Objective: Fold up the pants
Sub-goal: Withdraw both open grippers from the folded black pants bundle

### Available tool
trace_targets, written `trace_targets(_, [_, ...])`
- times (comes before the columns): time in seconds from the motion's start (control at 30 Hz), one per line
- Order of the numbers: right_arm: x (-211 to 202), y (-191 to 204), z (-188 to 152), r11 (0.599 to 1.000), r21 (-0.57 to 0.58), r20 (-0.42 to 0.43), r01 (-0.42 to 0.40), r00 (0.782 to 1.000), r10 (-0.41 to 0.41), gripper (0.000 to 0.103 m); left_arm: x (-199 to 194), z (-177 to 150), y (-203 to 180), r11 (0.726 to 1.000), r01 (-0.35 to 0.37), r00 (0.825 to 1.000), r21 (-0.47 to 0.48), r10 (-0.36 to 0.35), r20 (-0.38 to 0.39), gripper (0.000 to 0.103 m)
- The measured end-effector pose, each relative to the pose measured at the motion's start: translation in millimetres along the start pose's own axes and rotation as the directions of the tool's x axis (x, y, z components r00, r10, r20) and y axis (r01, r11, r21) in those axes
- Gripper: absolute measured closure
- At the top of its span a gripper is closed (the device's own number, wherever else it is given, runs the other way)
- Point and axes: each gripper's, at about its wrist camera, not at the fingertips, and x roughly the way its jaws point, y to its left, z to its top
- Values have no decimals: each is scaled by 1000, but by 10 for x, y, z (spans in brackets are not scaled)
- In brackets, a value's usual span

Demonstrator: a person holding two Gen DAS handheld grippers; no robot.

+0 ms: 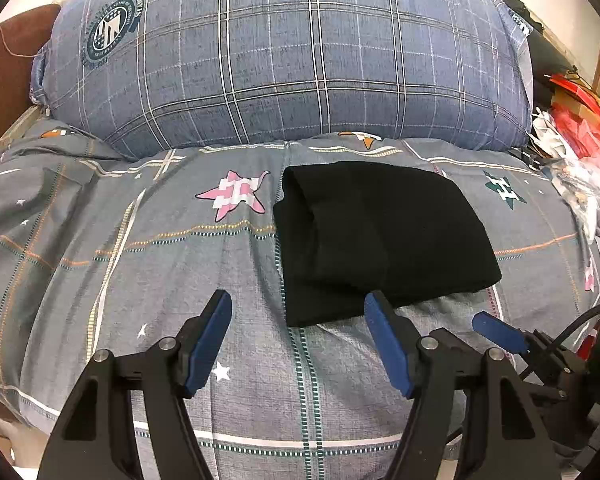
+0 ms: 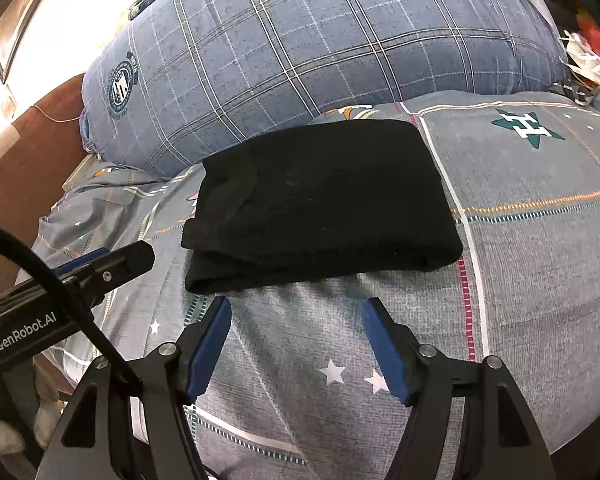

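The black pants (image 1: 380, 236) lie folded into a compact rectangle on the grey patterned bedspread (image 1: 140, 264). They also show in the right wrist view (image 2: 320, 204), with layered edges at their left end. My left gripper (image 1: 298, 304) is open and empty, just short of the pants' near edge. My right gripper (image 2: 296, 308) is open and empty, also just in front of the near edge. One blue finger of the right gripper shows in the left wrist view (image 1: 498, 330). The left gripper's body shows at the left of the right wrist view (image 2: 100, 268).
A large blue plaid pillow (image 1: 284, 56) lies behind the pants, also in the right wrist view (image 2: 320, 40). Red and white clutter (image 1: 572, 136) is piled at the bed's right side. A brown headboard (image 1: 4, 76) stands at the left.
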Motion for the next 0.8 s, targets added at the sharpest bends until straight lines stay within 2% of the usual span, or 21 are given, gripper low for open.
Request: trace_targets(0.8, [63,-67,-48,1000,22,-18,-8,1000,8,28,67,-21,-36,1000,4,1000,12,-4,-27,35])
